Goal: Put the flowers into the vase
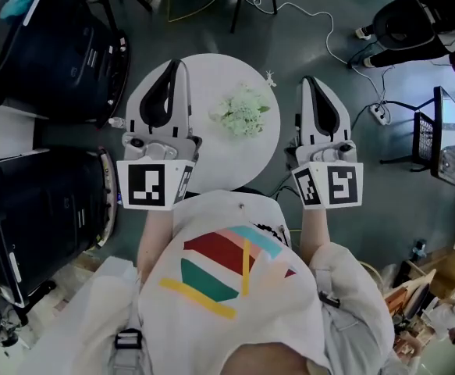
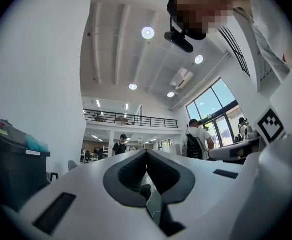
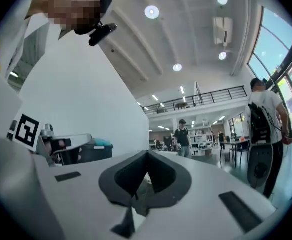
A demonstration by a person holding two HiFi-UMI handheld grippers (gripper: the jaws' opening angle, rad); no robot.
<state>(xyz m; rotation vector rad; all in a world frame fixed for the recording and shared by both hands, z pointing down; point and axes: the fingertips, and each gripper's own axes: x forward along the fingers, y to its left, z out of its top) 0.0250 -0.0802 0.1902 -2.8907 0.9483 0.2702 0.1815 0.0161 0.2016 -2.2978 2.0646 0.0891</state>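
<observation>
A bunch of pale green and white flowers (image 1: 243,112) sits on the small round white table (image 1: 211,162), seen from straight above. Whatever holds the stems is hidden under the blooms, and I see no vase apart from them. My left gripper (image 1: 178,63) is held up over the table's left part, to the left of the flowers, and its jaws meet with nothing between them (image 2: 146,152). My right gripper (image 1: 308,80) hovers off the table's right edge, to the right of the flowers. It is shut and empty too (image 3: 146,154). Both gripper views look out level into a hall, not at the table.
Two large black bins (image 1: 55,49) (image 1: 44,217) stand left of the table. A white cable and power strip (image 1: 378,113) lie on the floor at right, near a monitor (image 1: 448,135). Chair legs (image 1: 250,2) stand beyond the table. People (image 3: 183,136) stand far off in the hall.
</observation>
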